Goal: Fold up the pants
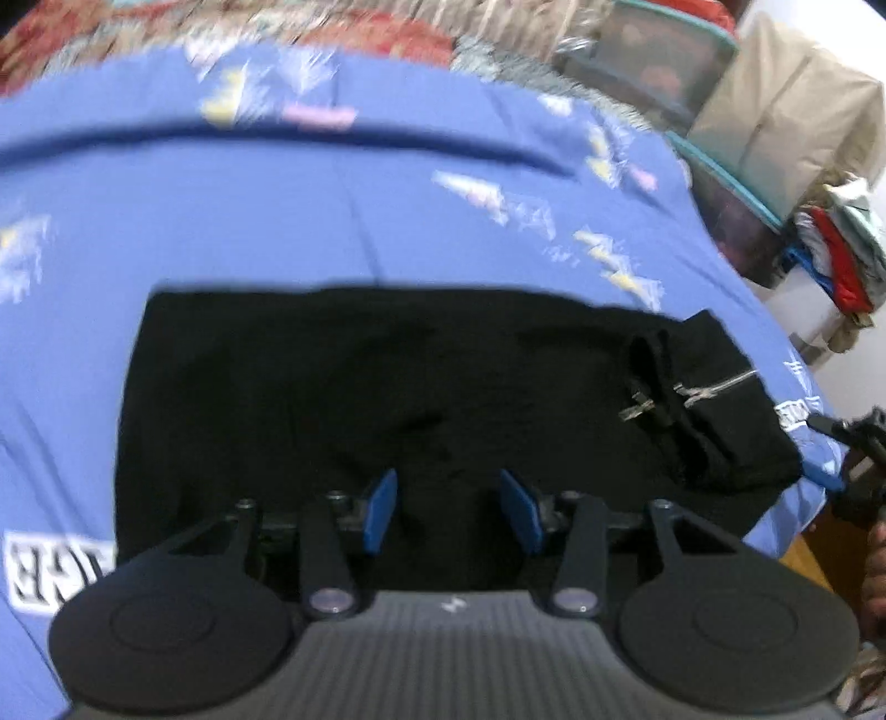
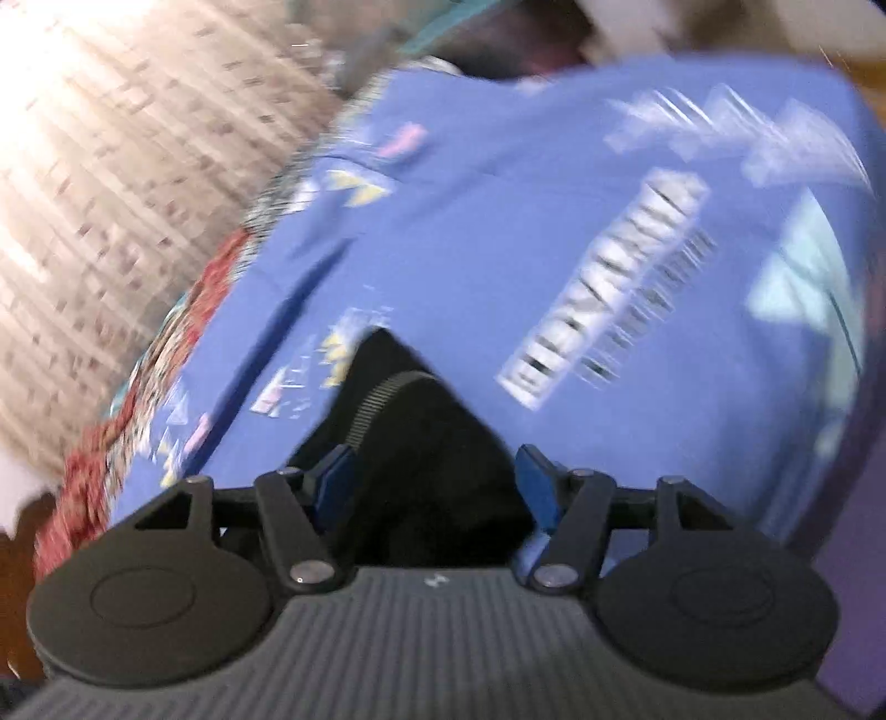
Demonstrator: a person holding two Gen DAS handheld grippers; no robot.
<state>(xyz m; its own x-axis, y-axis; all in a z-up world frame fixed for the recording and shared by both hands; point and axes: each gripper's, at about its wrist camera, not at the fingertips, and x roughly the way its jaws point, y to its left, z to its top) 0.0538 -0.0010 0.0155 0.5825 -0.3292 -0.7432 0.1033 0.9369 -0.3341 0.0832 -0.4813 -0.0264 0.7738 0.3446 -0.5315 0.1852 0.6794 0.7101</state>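
Black pants (image 1: pixel 387 387) lie folded into a wide rectangle on a blue printed bedsheet (image 1: pixel 332 210). A drawstring end (image 1: pixel 714 387) and a bunched waistband show near their right end. My left gripper (image 1: pixel 451 509) hovers over the near edge of the pants, its blue pads (image 1: pixel 382 509) apart and nothing between them. In the blurred right wrist view, a corner of the pants (image 2: pixel 421 443) with a ribbed band lies below my right gripper (image 2: pixel 434 482), whose pads (image 2: pixel 537 490) stand wide and do not press the cloth. The right gripper (image 1: pixel 847 443) also shows at the bed's right edge.
A red patterned blanket (image 1: pixel 332 27) lies along the far side of the bed. Stacked plastic bins (image 1: pixel 681 83) and a pile of clothes (image 1: pixel 841 260) stand off the bed's right side. A pale woven curtain (image 2: pixel 111 194) hangs at the left.
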